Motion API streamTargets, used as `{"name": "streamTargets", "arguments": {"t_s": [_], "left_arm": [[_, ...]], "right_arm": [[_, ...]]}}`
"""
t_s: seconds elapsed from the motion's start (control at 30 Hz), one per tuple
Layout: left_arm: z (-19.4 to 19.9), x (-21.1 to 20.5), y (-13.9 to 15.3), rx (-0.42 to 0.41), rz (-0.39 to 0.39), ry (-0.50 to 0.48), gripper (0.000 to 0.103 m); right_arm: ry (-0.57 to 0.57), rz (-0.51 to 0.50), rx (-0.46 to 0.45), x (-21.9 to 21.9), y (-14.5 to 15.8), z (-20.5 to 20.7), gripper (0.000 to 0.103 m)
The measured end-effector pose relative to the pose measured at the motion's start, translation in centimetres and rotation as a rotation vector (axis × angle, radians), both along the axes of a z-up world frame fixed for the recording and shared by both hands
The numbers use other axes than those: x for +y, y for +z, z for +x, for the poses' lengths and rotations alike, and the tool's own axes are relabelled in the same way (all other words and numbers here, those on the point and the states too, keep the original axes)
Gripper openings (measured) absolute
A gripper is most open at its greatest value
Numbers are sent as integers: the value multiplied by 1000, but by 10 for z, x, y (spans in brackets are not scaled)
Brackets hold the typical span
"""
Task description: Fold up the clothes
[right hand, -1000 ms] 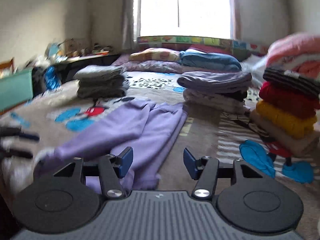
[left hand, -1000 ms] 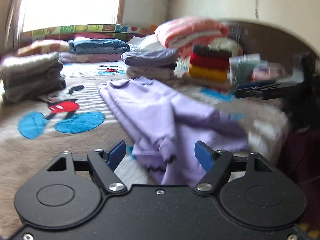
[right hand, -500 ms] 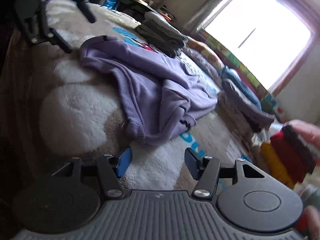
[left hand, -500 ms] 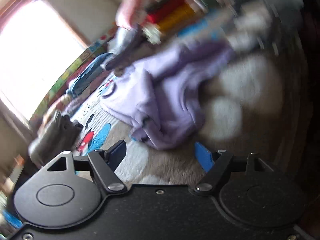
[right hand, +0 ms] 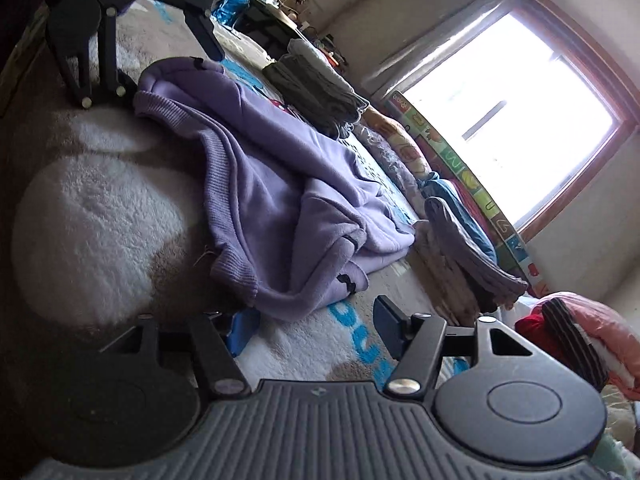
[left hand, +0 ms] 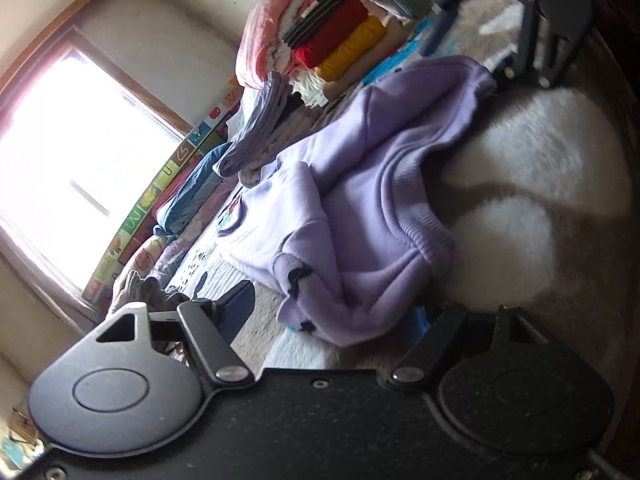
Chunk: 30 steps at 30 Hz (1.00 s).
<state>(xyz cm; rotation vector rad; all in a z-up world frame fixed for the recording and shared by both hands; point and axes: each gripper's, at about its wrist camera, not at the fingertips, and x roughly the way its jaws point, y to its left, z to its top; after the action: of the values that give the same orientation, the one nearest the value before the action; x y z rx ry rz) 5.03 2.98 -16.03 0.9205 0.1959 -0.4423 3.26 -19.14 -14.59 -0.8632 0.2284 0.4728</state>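
Note:
Lilac sweatpants [left hand: 360,208] lie crumpled on a plush beige and white blanket [left hand: 540,184], ribbed waistband toward me. My left gripper [left hand: 336,312] is open, tilted, just short of one waistband corner; the pants' near edge lies between its blue fingers. My right gripper [right hand: 316,324] is open at the other waistband corner [right hand: 236,272], also seen in the right wrist view with the pants [right hand: 280,184]. Each gripper shows in the other's view: the right one [left hand: 532,28], the left one [right hand: 96,32]. Both hold nothing.
Folded stacks stand on the bed: red, yellow and striped items under a pink quilt [left hand: 332,40], grey-lilac folded clothes [right hand: 468,256], grey-green ones [right hand: 320,92]. Pillows [left hand: 188,196] line a bright window [right hand: 508,120]. A cluttered dark table [right hand: 280,12] stands beside the bed.
Both grippers have rolled sideways and dropped low to the blanket, closing in on the two corners of the pants' waistband. The pants have not moved. Jaws stay open.

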Motion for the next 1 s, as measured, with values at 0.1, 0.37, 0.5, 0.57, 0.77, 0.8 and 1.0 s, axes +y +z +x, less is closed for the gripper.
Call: {"name": "streamTargets", "arguments": {"t_s": [0.1, 0.37, 0.5, 0.57, 0.77, 0.8, 1.0], "left_arm": [[8, -2, 0, 20, -34, 4, 67], [3, -17, 0, 62, -59, 39, 30], [-3, -21, 5, 79, -74, 68, 24], [-12, -19, 9, 85, -73, 72, 24], [-58, -7, 28, 135, -66, 30, 24], [-66, -6, 34, 142, -84, 21, 24], [-98, -1, 67, 159, -211, -24, 24]], "right_arm": [[39, 12, 43, 7, -2, 4, 41], [55, 94, 124, 9, 5, 11, 28], [64, 111, 109, 11, 12, 1, 26], [72, 109, 110, 12, 15, -8, 25], [134, 113, 95, 5, 35, -58, 25], [140, 123, 92, 1, 42, -67, 25], [142, 206, 37, -16, 70, -108, 25]]}}
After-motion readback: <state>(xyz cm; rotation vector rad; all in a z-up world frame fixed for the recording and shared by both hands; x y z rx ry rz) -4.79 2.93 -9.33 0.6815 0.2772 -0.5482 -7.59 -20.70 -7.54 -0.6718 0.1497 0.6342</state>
